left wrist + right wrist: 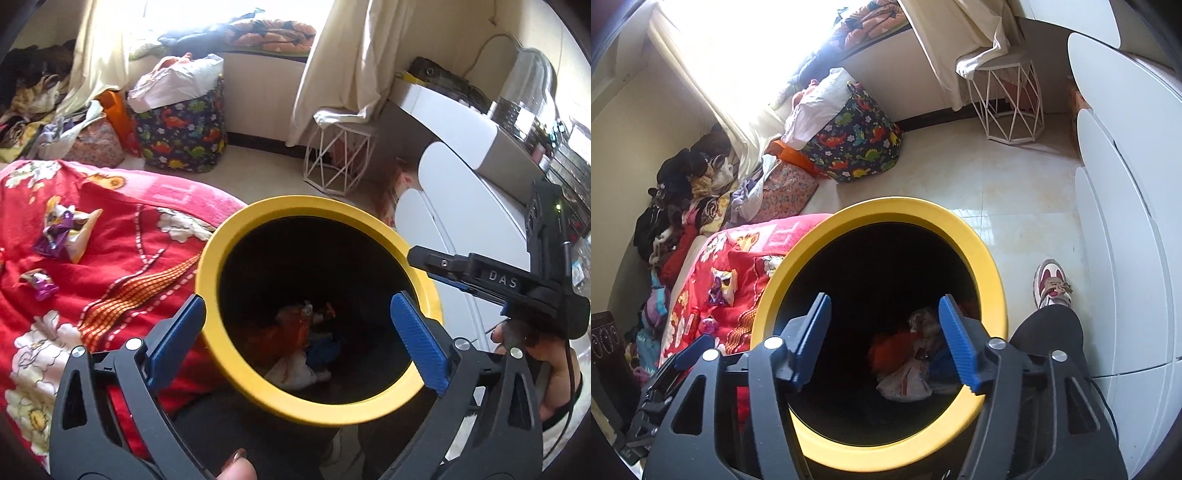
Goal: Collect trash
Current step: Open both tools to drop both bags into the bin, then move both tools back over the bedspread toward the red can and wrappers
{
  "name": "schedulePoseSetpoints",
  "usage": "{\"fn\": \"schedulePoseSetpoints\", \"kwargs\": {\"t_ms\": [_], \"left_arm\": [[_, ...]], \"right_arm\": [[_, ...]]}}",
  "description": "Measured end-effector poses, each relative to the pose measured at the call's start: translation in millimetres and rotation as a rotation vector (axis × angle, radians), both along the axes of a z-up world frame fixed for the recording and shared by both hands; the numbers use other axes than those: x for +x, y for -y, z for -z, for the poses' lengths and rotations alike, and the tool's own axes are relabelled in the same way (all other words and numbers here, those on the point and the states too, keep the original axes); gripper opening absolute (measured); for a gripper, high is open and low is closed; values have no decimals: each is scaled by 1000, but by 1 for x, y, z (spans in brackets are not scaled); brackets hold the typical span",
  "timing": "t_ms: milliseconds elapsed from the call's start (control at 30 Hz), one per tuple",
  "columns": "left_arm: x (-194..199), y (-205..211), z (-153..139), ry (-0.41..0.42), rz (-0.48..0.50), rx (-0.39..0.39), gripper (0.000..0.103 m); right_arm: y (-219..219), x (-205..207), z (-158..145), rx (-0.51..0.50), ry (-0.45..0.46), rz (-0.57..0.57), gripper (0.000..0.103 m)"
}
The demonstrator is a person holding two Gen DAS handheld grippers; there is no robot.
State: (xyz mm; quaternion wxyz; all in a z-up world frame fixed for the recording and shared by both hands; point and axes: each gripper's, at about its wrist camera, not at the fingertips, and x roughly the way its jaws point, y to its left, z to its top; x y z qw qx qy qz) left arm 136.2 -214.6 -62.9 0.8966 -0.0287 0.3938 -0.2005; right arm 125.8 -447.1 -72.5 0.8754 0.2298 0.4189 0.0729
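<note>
Beside the bed, under its red flowered blanket (122, 258), stands a round black bin with a yellow plastic rim (236, 384), its mouth open upward between bed and pale tiled floor (1004, 192). At its bottom lies a heap of crumpled wrappers, orange, white and blue (908, 365). Over the opening hang both tools: the left tongs (297, 334) gape wide and empty, their blue pads straddling the near rim, while the right tongs (886, 339) stand partly open, also empty, above the heap. On the blanket, well apart from the bin, lie two crumpled purple foil wrappers (66, 236), the smaller one (38, 284) nearer the camera. To finish well, I judge one tool should swing left, come down over a wrapper with pads either side of its bulk, pinch foil only and not blanket, then carry it clear over the rim before letting go.
</note>
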Motion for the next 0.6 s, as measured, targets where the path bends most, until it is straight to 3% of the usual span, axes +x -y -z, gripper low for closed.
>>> {"fn": "schedulePoseSetpoints", "kwargs": {"t_ms": [200, 600], "left_arm": [[-5, -16, -8, 34, -55, 3, 92], [-6, -62, -18, 69, -174, -17, 92]], "right_arm": [[-10, -2, -10, -6, 29, -8, 69], [-47, -2, -24, -20, 68, -69, 71]]}}
